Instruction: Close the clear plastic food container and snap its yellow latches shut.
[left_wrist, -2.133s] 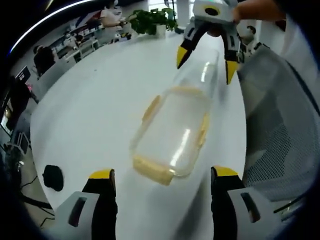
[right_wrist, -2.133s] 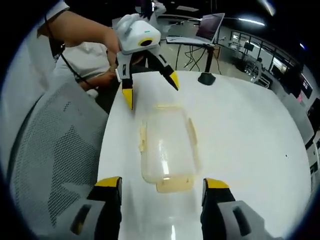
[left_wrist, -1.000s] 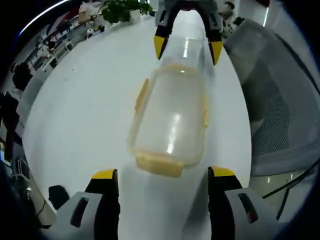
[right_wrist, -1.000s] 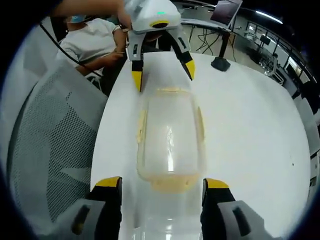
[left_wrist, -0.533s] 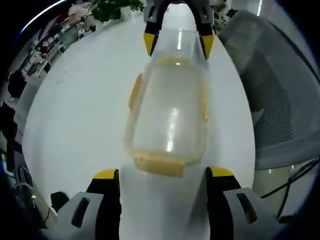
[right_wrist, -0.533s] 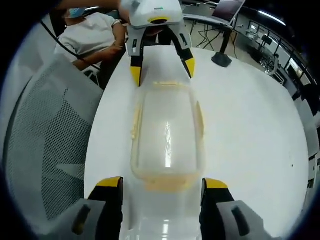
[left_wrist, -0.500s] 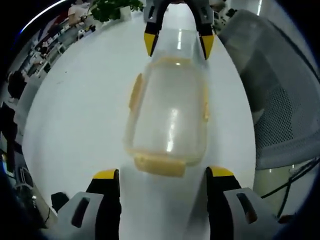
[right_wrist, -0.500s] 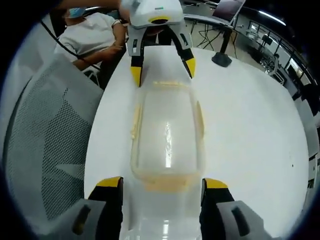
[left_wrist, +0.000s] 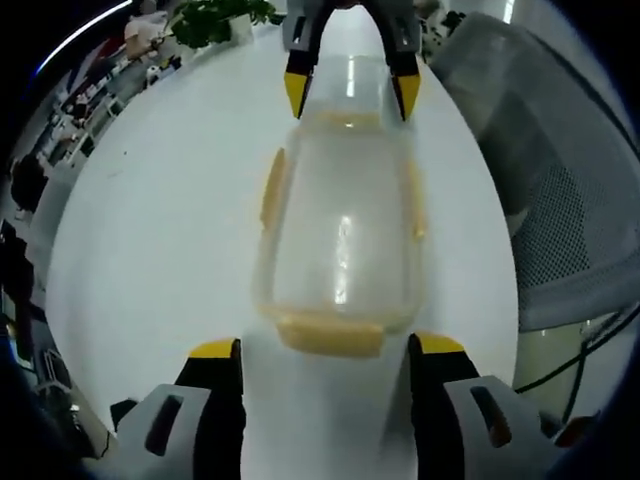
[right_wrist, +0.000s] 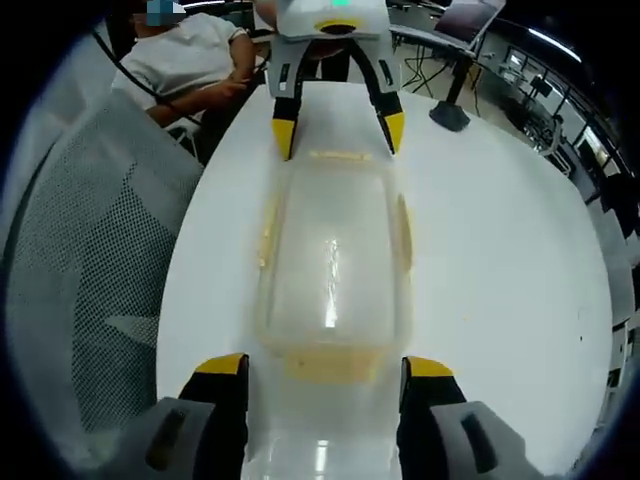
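While the clear container (left_wrist: 342, 240) lies lengthwise on the white bench (left_wrist: 160, 220), the left hand-held gripper (left_wrist: 325, 350) stands wide open at 6 o'clock in the left gripper view, one yellow-tipped jaw at either side of the near end latch (left_wrist: 330, 334); whether a jaw touches the plastic cannot be told. At 12 o'clock in that view the right hand-held gripper (left_wrist: 350, 92) is equally wide, its tips straddling the far end of the container, and its body is cut off by the edge.

In the right gripper view the same layout is mirrored: the right hand-held gripper (right_wrist: 323, 366) brackets the near latch (right_wrist: 331, 364) at 6 o'clock, and the left hand-held gripper (right_wrist: 338, 132) spans the far end at 12 o'clock. The container (right_wrist: 332, 265) holds nothing that can be made out, and glare blurs its lid. Thin yellow side latches (right_wrist: 266, 235) run along its long edges; whether they are snapped down is unclear. A mesh chair (right_wrist: 80, 260) sits at 9 o'clock, and a seated person (right_wrist: 190, 55) at 11 o'clock.
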